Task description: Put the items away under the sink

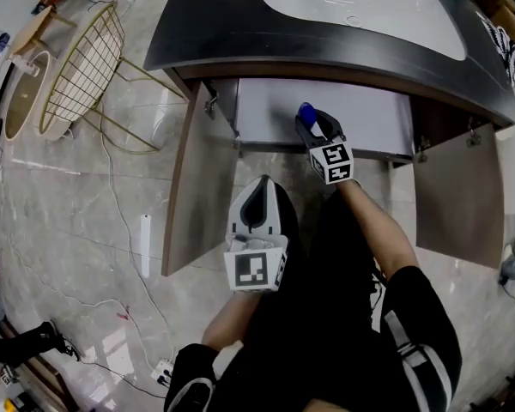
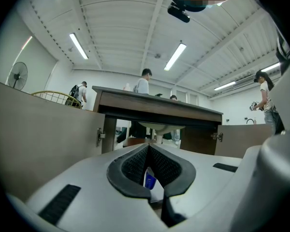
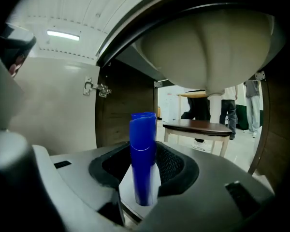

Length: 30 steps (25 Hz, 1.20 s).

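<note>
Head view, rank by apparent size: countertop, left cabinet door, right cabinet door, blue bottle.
1. countertop, largest by far
2. left cabinet door and right cabinet door: they look about alike and are seen at different angles, so not ranked
3. blue bottle, smallest

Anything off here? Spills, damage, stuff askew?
No spill or damage shows. The blue bottle stands upright in the right gripper's jaws at the open cabinet. The only stray is a white stick-like thing lying on the floor beside the left door.
</note>
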Tool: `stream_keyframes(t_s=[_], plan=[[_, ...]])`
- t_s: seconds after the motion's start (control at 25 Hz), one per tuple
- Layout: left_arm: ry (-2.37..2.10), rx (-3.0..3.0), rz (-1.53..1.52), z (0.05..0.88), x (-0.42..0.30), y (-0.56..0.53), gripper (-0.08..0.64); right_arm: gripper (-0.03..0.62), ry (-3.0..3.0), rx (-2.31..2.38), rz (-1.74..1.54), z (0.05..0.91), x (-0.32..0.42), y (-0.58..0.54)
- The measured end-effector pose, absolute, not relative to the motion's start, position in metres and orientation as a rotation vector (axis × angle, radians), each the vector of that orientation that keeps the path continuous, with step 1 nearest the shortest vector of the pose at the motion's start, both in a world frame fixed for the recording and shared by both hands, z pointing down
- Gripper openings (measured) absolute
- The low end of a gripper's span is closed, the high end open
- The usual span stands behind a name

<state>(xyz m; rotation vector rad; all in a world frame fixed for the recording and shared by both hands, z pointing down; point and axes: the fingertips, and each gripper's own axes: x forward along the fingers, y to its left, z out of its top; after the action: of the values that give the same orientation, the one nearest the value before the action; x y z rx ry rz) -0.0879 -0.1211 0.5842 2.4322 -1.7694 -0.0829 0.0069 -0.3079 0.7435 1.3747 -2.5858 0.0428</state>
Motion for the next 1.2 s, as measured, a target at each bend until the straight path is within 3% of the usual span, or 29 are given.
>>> stream_keyframes(t_s=[0.68,1.2], plan=[[-1.767,2.418,-0.069,0.597,-0.097,-0.132,0.014,0.149,-2.447,1.43,0.151,0.839,0.015,-0.365],[-1.771,2.402,-0.077,0.599,-0.101,-0.137,0.015,0.149,-2.429,1.46,0.172,0.86,0.018,-0.355]])
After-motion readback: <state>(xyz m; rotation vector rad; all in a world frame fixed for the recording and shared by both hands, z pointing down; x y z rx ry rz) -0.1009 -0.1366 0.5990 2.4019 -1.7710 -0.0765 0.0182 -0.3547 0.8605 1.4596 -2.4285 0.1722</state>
